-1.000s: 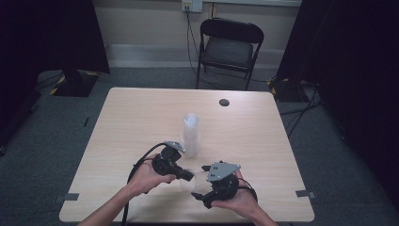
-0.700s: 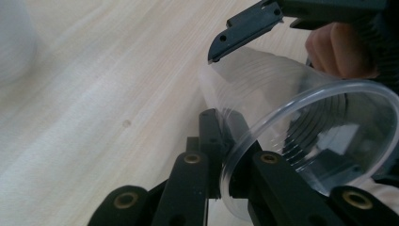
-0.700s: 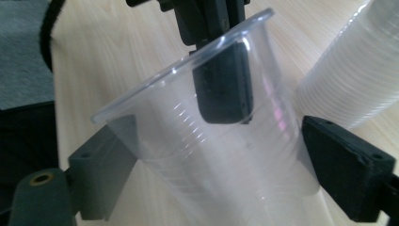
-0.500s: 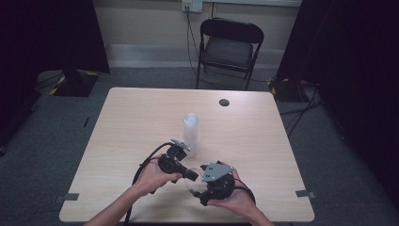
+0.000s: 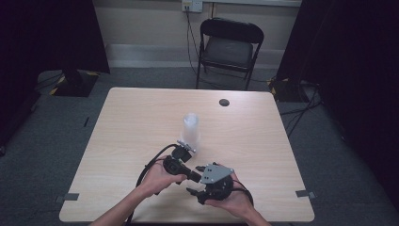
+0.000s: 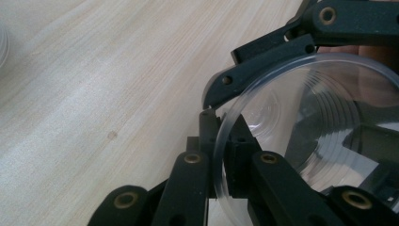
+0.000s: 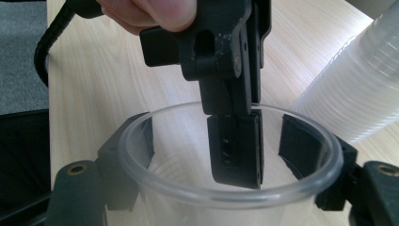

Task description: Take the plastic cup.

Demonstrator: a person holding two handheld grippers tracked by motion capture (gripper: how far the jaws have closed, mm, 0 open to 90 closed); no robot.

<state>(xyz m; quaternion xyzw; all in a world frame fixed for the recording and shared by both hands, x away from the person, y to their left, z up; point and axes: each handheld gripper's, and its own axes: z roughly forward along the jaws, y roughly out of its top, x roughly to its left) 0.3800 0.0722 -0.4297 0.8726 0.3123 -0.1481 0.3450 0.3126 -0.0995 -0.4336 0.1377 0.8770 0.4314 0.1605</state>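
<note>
Both grippers share one clear cup: right gripper hugs its wall between part-open jaws, left gripper pinches its rim shut, likely to peel it loose.

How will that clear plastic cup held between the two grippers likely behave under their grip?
The clear cup looks thin-walled, so it is probably light and may flex where the left gripper pinches its rim. The right gripper spans its body; the smooth plastic could slip. The cup stack stands tall and may tip.
</note>
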